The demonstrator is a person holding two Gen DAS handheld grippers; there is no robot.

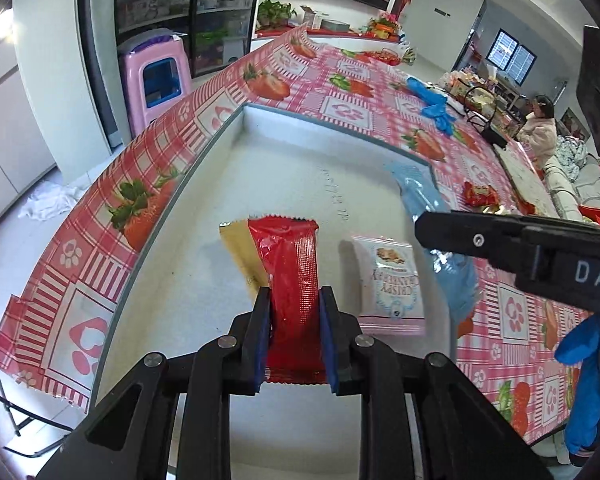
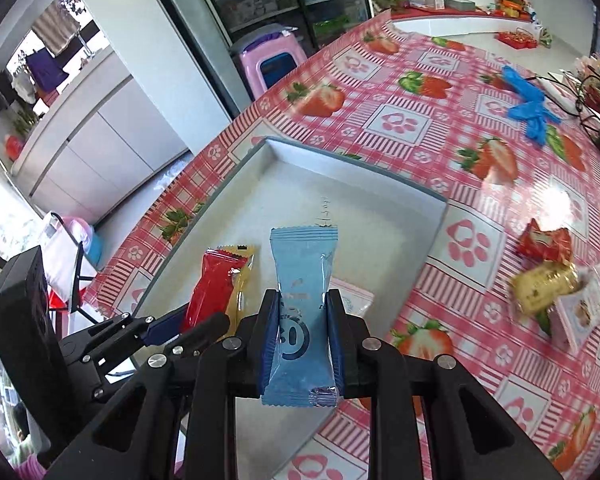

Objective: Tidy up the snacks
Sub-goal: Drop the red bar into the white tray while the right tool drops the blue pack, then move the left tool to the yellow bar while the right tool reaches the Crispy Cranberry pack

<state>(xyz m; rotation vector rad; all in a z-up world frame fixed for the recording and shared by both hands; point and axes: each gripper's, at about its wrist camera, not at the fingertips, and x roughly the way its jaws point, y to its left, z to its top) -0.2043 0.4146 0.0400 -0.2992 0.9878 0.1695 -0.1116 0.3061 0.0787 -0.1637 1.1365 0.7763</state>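
My left gripper (image 1: pixel 294 300) is shut on a red snack packet (image 1: pixel 290 276) and holds it over the white tray (image 1: pixel 236 184). A yellow packet (image 1: pixel 240 252) lies in the tray beside it. A white "Crispy Cranberry" packet (image 1: pixel 392 280) lies in the tray to the right. My right gripper (image 2: pixel 303 302) is shut on a light blue packet (image 2: pixel 303 280) above the tray (image 2: pixel 380 216); this packet shows in the left wrist view (image 1: pixel 424 204). The left gripper with the red packet (image 2: pixel 208 292) shows at left in the right wrist view.
The tray sits on a strawberry-print tablecloth (image 2: pixel 440 120). Loose snacks lie on the cloth to the right: a red one (image 2: pixel 544 244), a gold one (image 2: pixel 544 286) and a white one (image 2: pixel 584 308). Blue gloves (image 2: pixel 528 104) lie farther back. A pink stool (image 2: pixel 272 60) stands beyond the table.
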